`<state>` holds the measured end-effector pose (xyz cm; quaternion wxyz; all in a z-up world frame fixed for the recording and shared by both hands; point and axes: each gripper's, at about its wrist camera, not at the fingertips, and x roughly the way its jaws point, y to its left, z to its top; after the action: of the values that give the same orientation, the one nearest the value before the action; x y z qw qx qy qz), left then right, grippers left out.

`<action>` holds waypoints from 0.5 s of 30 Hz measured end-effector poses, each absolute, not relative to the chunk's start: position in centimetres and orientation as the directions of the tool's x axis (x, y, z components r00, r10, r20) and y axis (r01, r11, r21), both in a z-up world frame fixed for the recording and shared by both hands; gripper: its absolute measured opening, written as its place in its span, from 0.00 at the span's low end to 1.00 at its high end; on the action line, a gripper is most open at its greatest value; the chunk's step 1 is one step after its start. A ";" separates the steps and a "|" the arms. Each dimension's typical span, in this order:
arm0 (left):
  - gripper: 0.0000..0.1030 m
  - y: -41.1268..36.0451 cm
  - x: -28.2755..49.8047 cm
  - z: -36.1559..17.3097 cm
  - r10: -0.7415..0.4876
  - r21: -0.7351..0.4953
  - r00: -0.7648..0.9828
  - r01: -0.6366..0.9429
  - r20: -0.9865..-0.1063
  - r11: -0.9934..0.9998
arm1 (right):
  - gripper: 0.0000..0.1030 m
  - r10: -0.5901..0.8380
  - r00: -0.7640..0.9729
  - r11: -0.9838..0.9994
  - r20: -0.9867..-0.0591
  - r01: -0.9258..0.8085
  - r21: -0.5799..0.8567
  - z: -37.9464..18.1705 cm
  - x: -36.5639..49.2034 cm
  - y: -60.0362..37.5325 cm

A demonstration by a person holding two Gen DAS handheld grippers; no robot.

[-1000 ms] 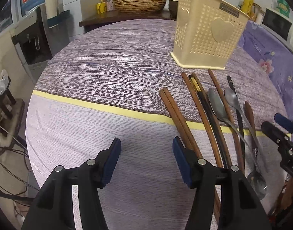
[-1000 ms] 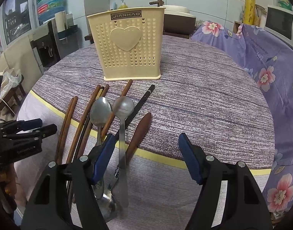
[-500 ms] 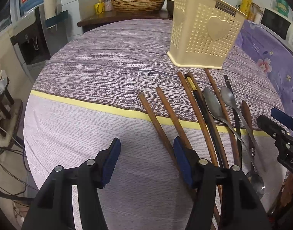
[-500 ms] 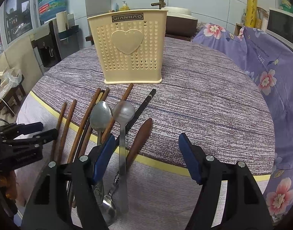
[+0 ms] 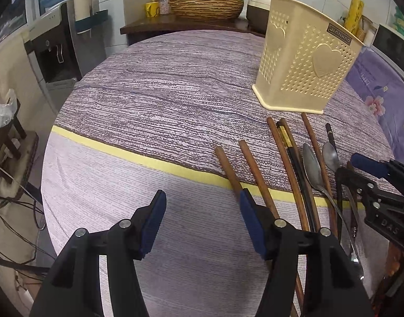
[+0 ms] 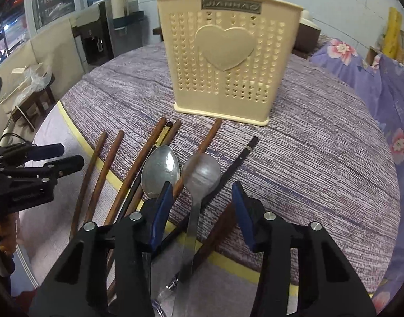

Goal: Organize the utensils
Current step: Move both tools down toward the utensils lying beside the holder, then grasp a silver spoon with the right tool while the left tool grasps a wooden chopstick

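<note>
On tablecloth (image 6: 320,158), blurred steel spoon (image 6: 202,177), flat handle

spoons (image 6: 161,170): dull metal | chopsticks (image 5: 256,170): matt wood | holder (image 6: 228,66): perforated cream plastic | tablecloth (image 5: 162,105): woven cloth

Right gripper (image 6: 202,206) jaws closing around spoon (image 6: 200,177) (not yet touching).

A round table (image 5: 175,100) carried a purple-grey striped cloth (image 6: 320,158) crossed by a yellow band (image 5: 154,162). A cream perforated utensil holder (image 6: 228,66) stood upright on it. Just in front of the holder lay a row of brown chopsticks (image 6: 114,155), a black chopstick (image 6: 238,158) and two metal spoons (image 6: 161,169), fanned toward the near edge.
</note>
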<state>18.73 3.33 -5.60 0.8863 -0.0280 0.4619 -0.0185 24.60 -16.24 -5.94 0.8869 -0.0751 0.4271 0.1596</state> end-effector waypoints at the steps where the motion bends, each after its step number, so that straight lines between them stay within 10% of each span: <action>1: 0.57 3.3 18.7 -5.6 -0.062 -0.071 0.571 0.006 -0.818 0.997 | 0.45 0.210 0.577 0.938 -0.789 -0.346 -0.004 -6.1 24.8 -16.0; 15: 0.57 3.5 19.1 -5.7 -0.086 -0.093 0.573 0.017 -0.815 0.996 | 0.41 0.201 0.510 0.970 -0.836 -0.223 0.097 -7.1 27.7 -15.5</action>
<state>19.06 3.47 -5.71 0.8860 -0.0374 0.4612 -0.0291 27.74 -15.49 -7.13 0.8688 -0.0115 0.4798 0.1220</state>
